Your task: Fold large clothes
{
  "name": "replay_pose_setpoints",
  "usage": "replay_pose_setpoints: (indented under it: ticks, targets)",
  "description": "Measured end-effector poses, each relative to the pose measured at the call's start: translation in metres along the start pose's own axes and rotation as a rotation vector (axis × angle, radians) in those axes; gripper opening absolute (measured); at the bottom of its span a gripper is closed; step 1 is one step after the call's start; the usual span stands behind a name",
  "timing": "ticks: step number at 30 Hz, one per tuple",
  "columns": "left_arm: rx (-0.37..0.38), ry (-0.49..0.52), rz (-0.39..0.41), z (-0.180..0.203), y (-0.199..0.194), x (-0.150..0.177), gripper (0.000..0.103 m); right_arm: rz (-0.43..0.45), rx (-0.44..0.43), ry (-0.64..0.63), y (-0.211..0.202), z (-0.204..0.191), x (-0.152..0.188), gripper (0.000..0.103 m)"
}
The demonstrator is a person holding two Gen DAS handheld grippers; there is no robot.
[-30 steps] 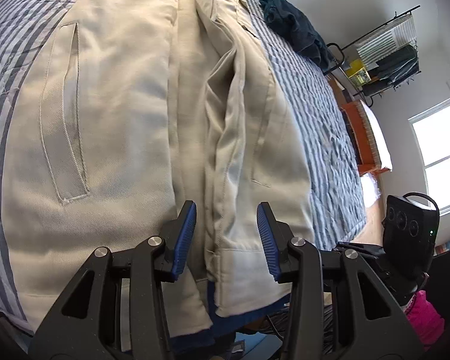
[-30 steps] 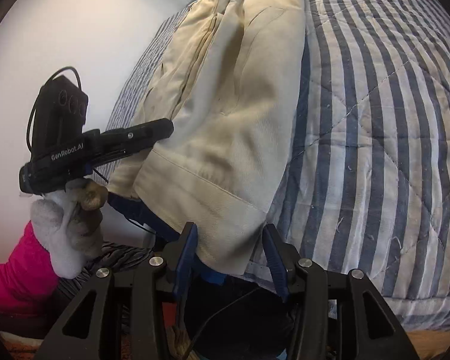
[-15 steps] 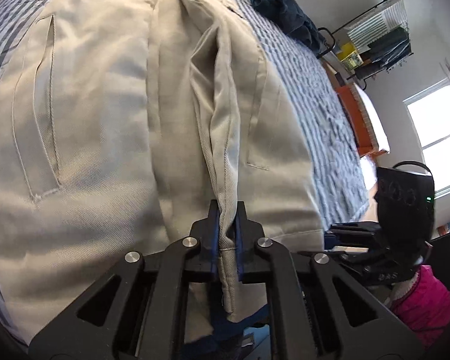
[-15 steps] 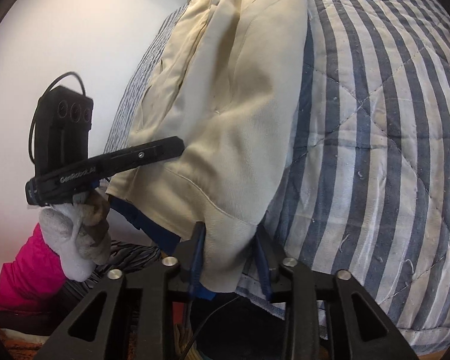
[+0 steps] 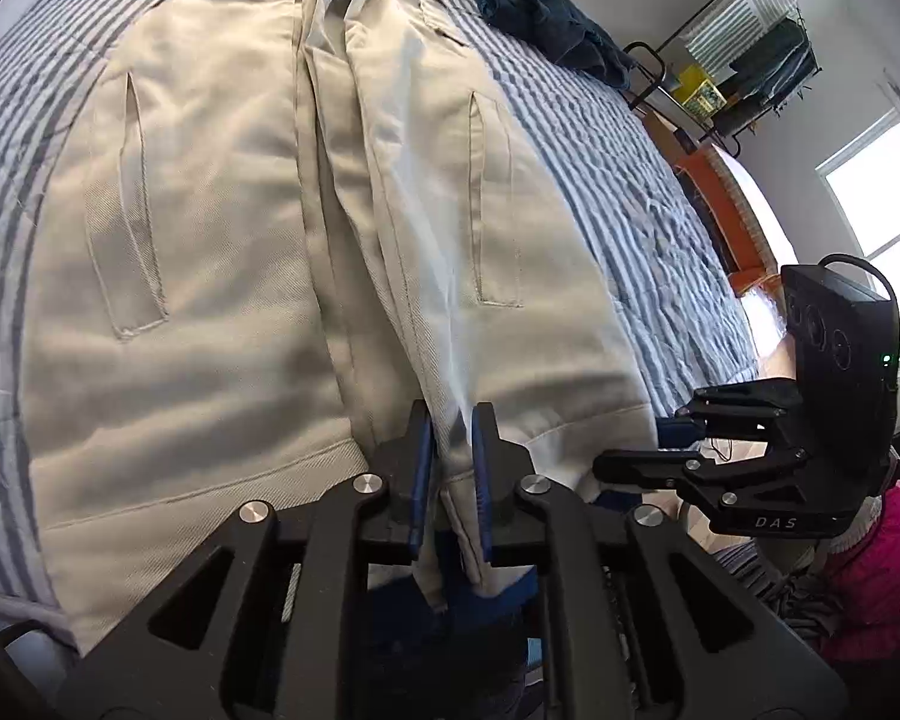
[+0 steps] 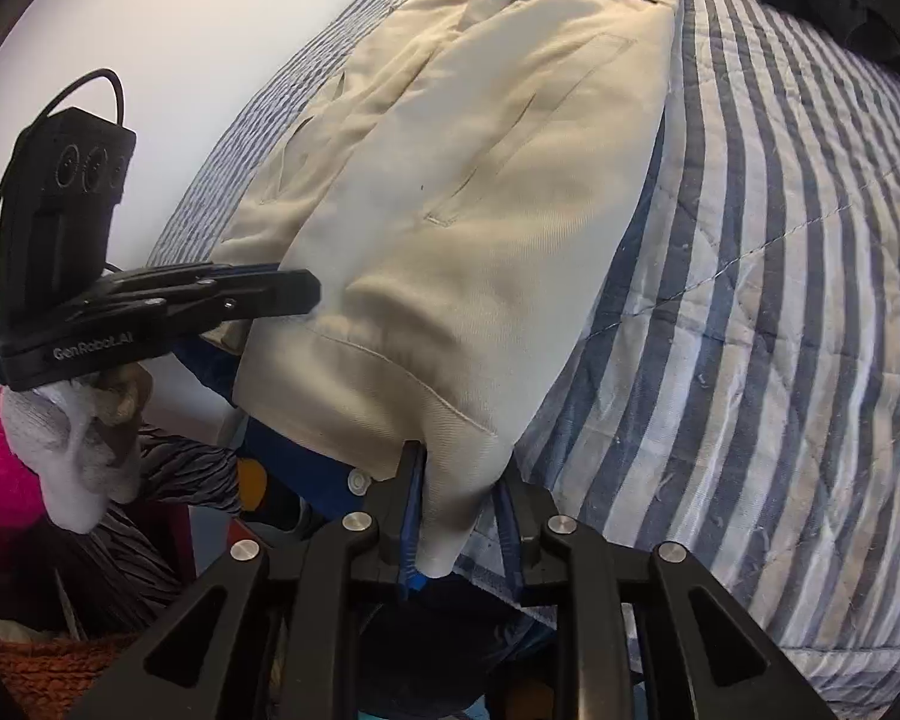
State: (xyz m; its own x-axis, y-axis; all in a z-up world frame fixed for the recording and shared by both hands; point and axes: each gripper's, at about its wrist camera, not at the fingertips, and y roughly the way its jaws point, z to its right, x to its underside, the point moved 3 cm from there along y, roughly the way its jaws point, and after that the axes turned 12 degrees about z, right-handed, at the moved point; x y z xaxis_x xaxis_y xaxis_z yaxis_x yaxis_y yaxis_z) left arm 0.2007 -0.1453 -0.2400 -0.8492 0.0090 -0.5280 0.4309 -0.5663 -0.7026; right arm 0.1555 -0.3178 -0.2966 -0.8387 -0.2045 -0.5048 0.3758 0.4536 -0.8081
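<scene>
Left wrist view: both jaws pinch the near hem of the jacket [image 5: 210, 276] on the bed [image 6: 780, 240]; lifting evenly should keep it flat.

Left gripper [image 5: 450, 468] clamps the right panel's inner edge, right gripper [image 6: 459, 516] its outer corner.

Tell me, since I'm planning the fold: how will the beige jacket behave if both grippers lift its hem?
The jacket looks floppy: fabric creases and bunches between the left gripper pads, so it will likely drape and sag. It seems lined, with blue showing under the hem at the right gripper, so probably somewhat heavy. The woven cloth likely won't slip.
</scene>
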Motion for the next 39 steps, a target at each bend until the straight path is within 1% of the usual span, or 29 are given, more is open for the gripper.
replay_pose_setpoints:
  ticks: [2,4,6,8,9,11,14,17,18,20,22,24,26,28,29,30,32,33,34,36,37,39]
  targets:
    - [0.012,-0.001,0.03,-0.001,-0.018,-0.004,0.01,0.013,-0.009,-0.023,-0.013,-0.004,0.002,0.033]
    - [0.04,-0.014,0.077,-0.005,-0.042,-0.011,0.01,0.066,-0.021,-0.045,-0.035,-0.008,-0.005,0.033]
    - [0.029,-0.005,0.136,-0.013,-0.065,-0.019,0.01,0.154,-0.015,-0.034,-0.056,-0.008,-0.018,0.033]
    - [-0.004,0.009,0.176,-0.027,-0.083,-0.025,0.01,0.263,0.009,-0.025,-0.069,-0.009,-0.038,0.033]
    - [-0.02,0.015,0.188,-0.034,-0.089,-0.028,0.01,0.305,0.029,-0.027,-0.07,-0.009,-0.048,0.033]
    - [-0.048,0.0,0.199,-0.052,-0.098,-0.031,0.01,0.352,0.078,-0.04,-0.062,-0.009,-0.07,0.033]
    - [-0.076,-0.047,0.197,-0.076,-0.099,-0.029,0.01,0.399,0.152,-0.097,-0.039,-0.013,-0.105,0.032]
    - [-0.093,-0.082,0.179,-0.091,-0.09,-0.025,0.01,0.378,0.191,-0.134,-0.004,-0.012,-0.14,0.026]
    - [-0.095,-0.098,0.175,-0.095,-0.087,-0.024,0.01,0.374,0.197,-0.123,0.008,-0.011,-0.152,0.025]
    - [-0.091,-0.114,0.156,-0.102,-0.081,-0.021,0.01,0.368,0.195,-0.097,0.03,-0.007,-0.166,0.025]
    - [-0.09,-0.118,0.145,-0.104,-0.078,-0.018,0.01,0.343,0.197,-0.071,0.055,-0.005,-0.177,0.025]
    - [-0.082,-0.114,0.139,-0.102,-0.074,-0.016,0.01,0.298,0.199,-0.064,0.082,-0.004,-0.183,0.025]
    - [-0.078,-0.099,0.136,-0.099,-0.07,-0.015,0.01,0.255,0.216,-0.077,0.105,-0.006,-0.182,0.026]
    - [-0.069,-0.092,0.128,-0.097,-0.064,-0.013,0.01,0.24,0.258,-0.139,0.12,-0.012,-0.179,0.027]
    - [-0.066,-0.091,0.121,-0.098,-0.06,-0.011,0.01,0.243,0.274,-0.177,0.121,-0.016,-0.179,0.027]
    - [-0.066,-0.095,0.112,-0.099,-0.056,-0.009,0.01,0.238,0.277,-0.184,0.12,-0.017,-0.178,0.027]
    - [-0.065,-0.114,0.09,-0.104,-0.046,-0.003,0.01,0.218,0.259,-0.16,0.112,-0.017,-0.177,0.027]
    - [-0.069,-0.121,0.073,-0.107,-0.04,0.002,0.01,0.222,0.24,-0.145,0.104,-0.017,-0.175,0.027]
    - [-0.078,-0.107,0.062,-0.109,-0.035,0.007,0.01,0.239,0.224,-0.135,0.093,-0.018,-0.171,0.027]
    - [-0.084,-0.041,0.08,-0.104,-0.037,0.01,0.01,0.274,0.19,-0.147,0.068,-0.025,-0.156,0.032]
    - [-0.089,-0.025,0.077,-0.101,-0.039,0.01,0.01,0.289,0.171,-0.157,0.057,-0.028,-0.148,0.033]
    - [-0.07,-0.022,0.093,-0.096,-0.048,0.01,0.011,0.32,0.134,-0.163,0.035,-0.036,-0.127,0.034]
